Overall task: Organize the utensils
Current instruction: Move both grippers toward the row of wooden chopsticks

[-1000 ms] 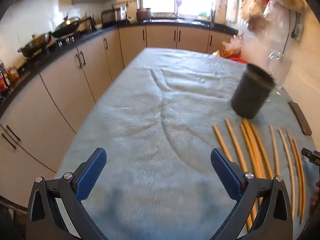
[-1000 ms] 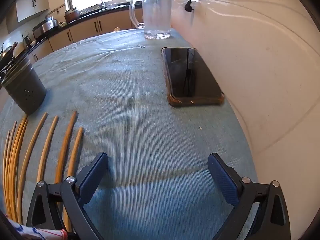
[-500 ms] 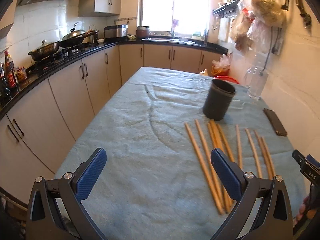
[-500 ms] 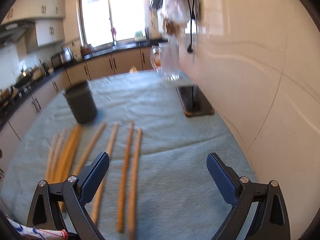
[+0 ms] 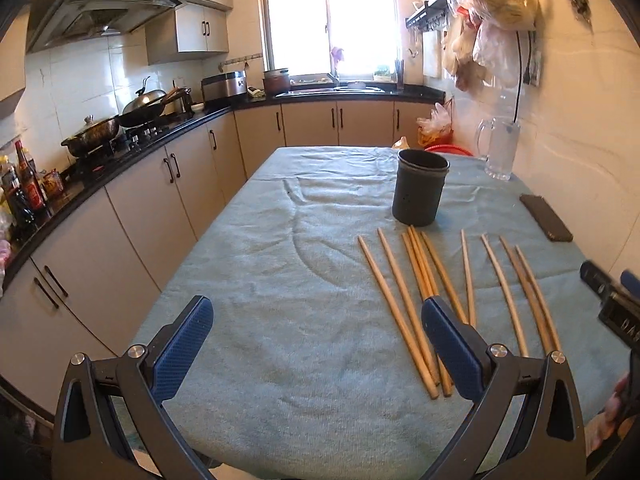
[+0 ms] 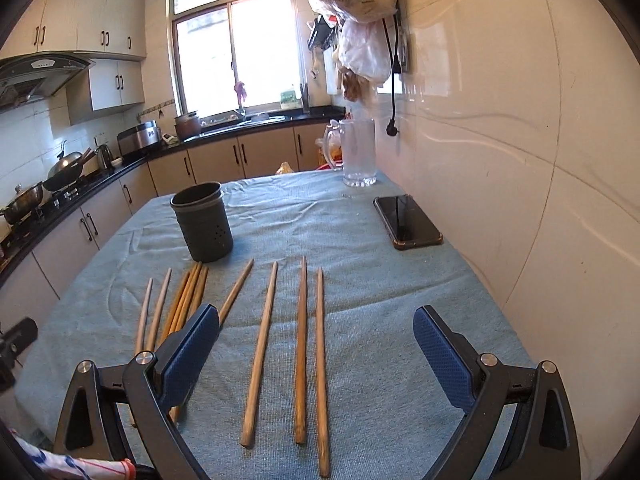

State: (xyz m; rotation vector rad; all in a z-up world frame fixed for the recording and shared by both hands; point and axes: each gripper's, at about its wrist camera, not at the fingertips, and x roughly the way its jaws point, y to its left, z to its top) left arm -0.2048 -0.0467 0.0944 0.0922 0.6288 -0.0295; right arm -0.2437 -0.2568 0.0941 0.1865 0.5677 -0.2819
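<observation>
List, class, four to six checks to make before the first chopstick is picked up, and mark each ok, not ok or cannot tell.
1. Left gripper open, empty: ok.
2. Right gripper open, empty: ok.
3. Holder upright on the cloth: ok.
4. Holder empty inside: cannot tell.
5. Chopsticks lie flat near the holder: ok.
6. Phone and jug lie clear of the chopsticks: ok.

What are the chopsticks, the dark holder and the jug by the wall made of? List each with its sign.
Chopsticks: probably bamboo or wood, matte tan with uneven brown tone, no sheen.
Holder: dark grey, dull finish, small drain holes in its wall; plastic or coated metal, cannot tell which.
Jug: clear, slightly frosted, with a handle; glass or clear plastic, since the wall shows through it.
</observation>
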